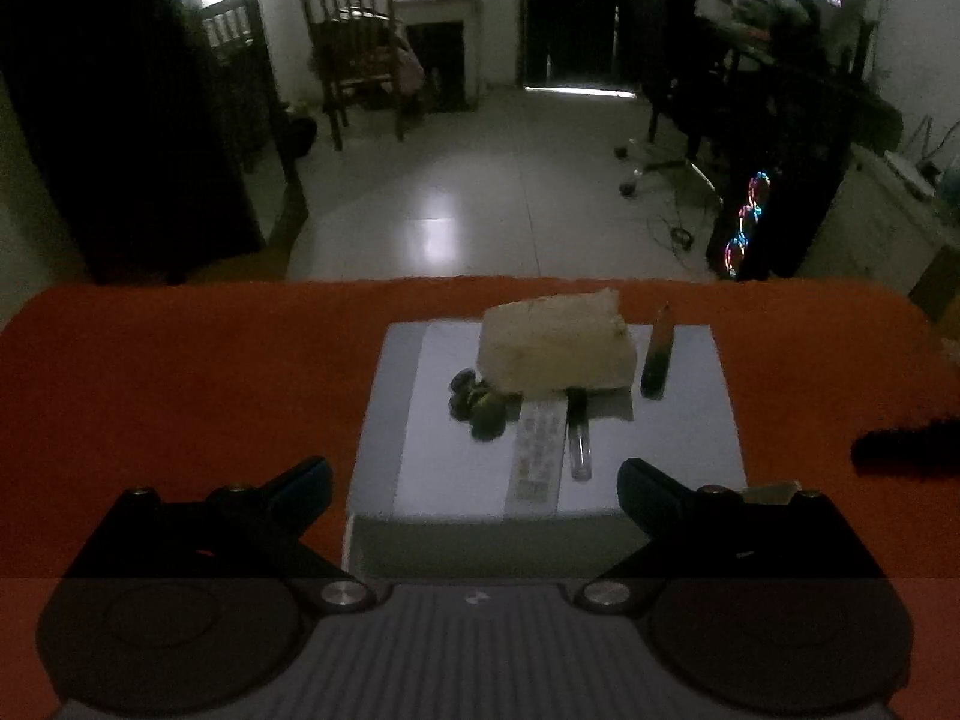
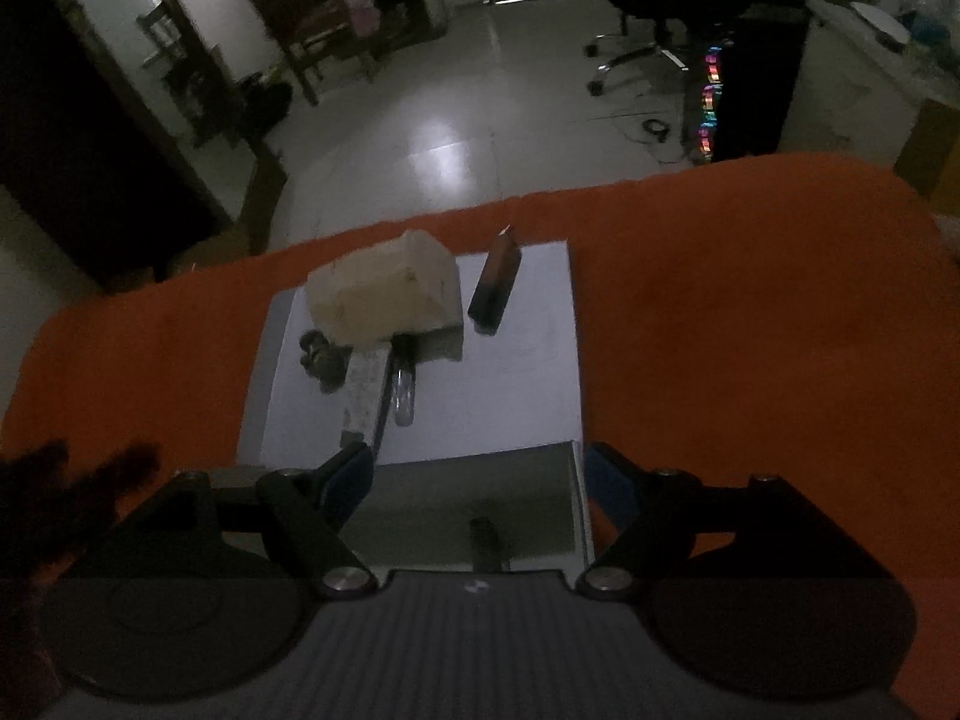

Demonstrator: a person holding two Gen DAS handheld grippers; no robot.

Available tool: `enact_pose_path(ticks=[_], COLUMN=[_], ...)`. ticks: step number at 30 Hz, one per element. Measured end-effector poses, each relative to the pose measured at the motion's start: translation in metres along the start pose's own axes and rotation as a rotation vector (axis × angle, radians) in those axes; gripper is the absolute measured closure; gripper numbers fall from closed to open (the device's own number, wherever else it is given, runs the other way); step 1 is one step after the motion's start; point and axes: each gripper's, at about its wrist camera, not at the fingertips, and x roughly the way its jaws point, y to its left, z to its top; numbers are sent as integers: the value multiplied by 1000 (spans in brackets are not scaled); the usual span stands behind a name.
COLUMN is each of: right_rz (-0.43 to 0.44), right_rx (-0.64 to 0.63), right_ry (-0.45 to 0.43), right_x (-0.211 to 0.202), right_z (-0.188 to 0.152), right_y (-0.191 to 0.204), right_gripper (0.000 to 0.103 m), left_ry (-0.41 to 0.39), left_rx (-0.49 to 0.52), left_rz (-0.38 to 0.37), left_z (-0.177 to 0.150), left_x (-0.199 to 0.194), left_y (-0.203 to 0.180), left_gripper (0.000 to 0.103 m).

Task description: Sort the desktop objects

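Judging from the dim frames, most of the risk lies in how closely the objects are crowded on the white box (image 1: 678, 450), which sits on the orange-covered worktop (image 1: 180, 372). A pale, crumpled tissue pack (image 1: 555, 342) occupies the far middle of the box top; a clear-ended pen (image 1: 579, 438) and a printed paper strip (image 1: 537, 456) run out from under its near edge, and a cluster of small dark round objects (image 1: 480, 402), too dark to be identified, lies just to the left of them. A dark pointed tube (image 1: 657, 354) lies apart on the far right. The left gripper (image 1: 474, 489) is held over the near edge of the box with its jaws spread and nothing between them; the right gripper (image 2: 477, 474) is likewise held with jaws spread and empty, over the near right corner of the box. If the pen were pulled out, the tissue pack resting on it could be dragged or tipped, and the round objects could be scattered and rolled off the box. The paper strip, lying flat, could be missed or creased by a downward pinch. The near wall of the box could also be struck by a low approach. In such poor light, misjudged depth seems the likeliest cause.
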Motion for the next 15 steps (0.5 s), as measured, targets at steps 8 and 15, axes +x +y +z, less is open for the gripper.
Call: enact_pose_path(ticks=[8,15], right_rz=[-2,-67], right_rx=[-40,-29], right_ry=[-6,14], right_x=[65,106], right_z=[30,87], right_y=[1,26], right_gripper=[22,19], left_ry=[52,7], left_rx=[-52,117], left_rz=[86,9], left_z=[40,45], left_x=[82,51], left_y=[-22,-2], left_gripper=[0,0])
